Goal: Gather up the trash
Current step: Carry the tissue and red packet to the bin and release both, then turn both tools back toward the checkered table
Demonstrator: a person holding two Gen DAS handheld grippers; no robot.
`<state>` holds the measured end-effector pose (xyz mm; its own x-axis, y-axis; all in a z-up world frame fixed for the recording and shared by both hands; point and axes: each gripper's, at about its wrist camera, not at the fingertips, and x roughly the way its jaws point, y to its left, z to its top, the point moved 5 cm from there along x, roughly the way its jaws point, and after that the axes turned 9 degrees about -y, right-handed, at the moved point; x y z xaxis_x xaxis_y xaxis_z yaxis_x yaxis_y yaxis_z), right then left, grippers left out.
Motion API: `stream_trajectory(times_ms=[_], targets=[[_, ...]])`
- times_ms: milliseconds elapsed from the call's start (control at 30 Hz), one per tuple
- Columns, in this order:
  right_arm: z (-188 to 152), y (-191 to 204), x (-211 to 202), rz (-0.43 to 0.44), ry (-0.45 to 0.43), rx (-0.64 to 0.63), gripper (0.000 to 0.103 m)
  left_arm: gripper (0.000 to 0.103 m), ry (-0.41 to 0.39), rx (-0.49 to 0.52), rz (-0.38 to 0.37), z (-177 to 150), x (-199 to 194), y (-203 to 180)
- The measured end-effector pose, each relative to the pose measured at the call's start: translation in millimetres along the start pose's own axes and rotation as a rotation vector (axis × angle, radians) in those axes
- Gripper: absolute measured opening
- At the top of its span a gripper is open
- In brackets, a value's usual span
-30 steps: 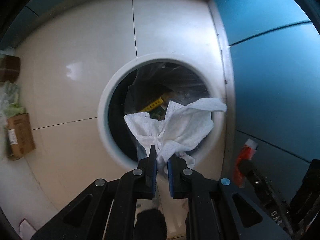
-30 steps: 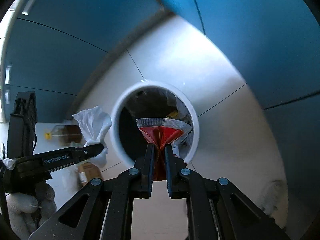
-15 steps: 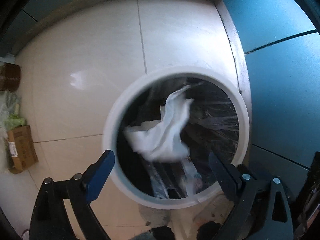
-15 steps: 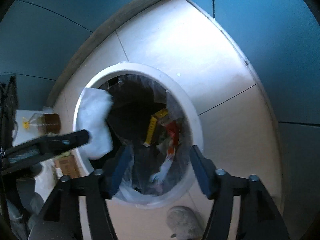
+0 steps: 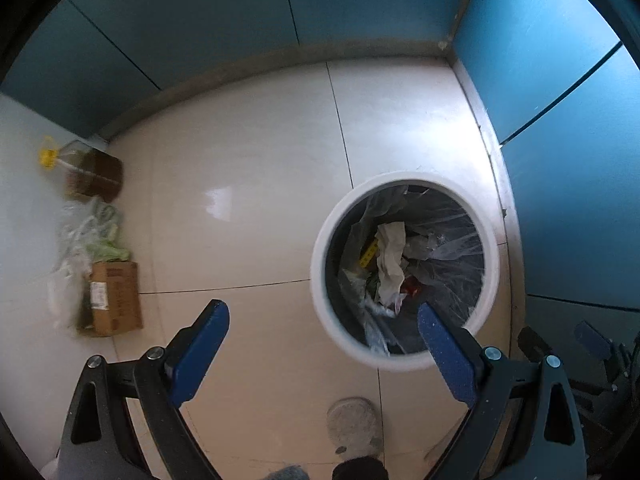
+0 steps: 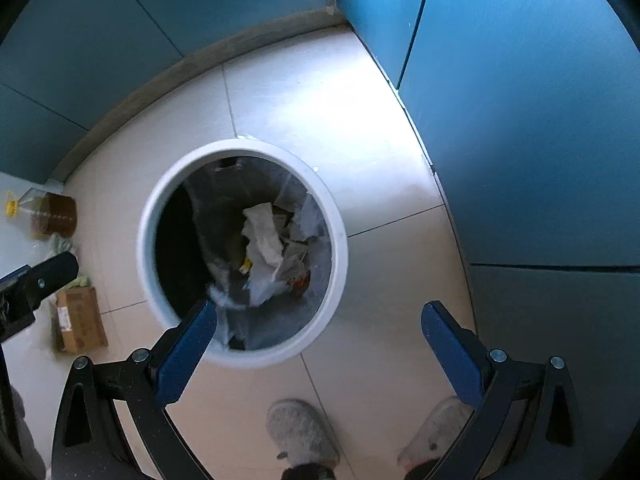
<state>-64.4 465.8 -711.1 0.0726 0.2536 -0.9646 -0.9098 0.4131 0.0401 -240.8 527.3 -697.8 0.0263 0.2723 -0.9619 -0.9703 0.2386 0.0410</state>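
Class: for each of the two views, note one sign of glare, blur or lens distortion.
Left wrist view: glare patch on the floor tiles; the wall skirting bows from fisheye distortion. Right wrist view: the bin rim is smeared by motion blur; the slippers look soft.

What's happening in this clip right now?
A person is collecting trash with a handheld claw in each hand. Both the left claw and the right claw are open, empty and held above a white bin lined with a clear bag. A crumpled white paper towel lies inside on other rubbish. A cardboard box and a bottle sit on the tiled floor by the wall.
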Motion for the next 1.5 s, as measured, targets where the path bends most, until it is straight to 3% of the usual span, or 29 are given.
stream_trajectory(times_ms=[267, 733, 933, 1067, 1267, 1367, 1500], targets=[[0.8, 8.7, -123.4, 0.022, -0.071, -0.022, 0.103, 0.096, -0.065, -0.020, 0.000, -5.5, -114.4, 11.7], [2.7, 16.3, -402.0, 0.065, -0.235, -0.111, 0.103, 0.096, -0.189, -0.064, -0.065, -19.1, -341.8, 7.5], [-8.9, 4.5, -482.5, 0.100, -0.256, -0.109, 0.103, 0.096, -0.228, -0.082, -0.072, -32.9, -413.3, 5.1], [-18.1, -6.9, -518.3, 0.166, -0.264, -0.059, 0.103, 0.096, -0.243, -0.061, -0.029, -36.0, -447.1, -0.2], [-20.8, -85.9, -581.9, 0.216, -0.331, 0.164, 0.103, 0.096, -0.343, 0.025, -0.066, -10.1, -504.1, -61.8], [-27.9, -156.2, -610.7, 0.170, -0.395, 0.285, 0.103, 0.096, -0.388, 0.129, -0.119, 4.9, -531.3, -127.7], [-48.9, -259.8, -628.6, 0.073, -0.449, 0.466, 0.103, 0.096, -0.402, 0.315, -0.206, 1.6, -554.6, -248.0]])
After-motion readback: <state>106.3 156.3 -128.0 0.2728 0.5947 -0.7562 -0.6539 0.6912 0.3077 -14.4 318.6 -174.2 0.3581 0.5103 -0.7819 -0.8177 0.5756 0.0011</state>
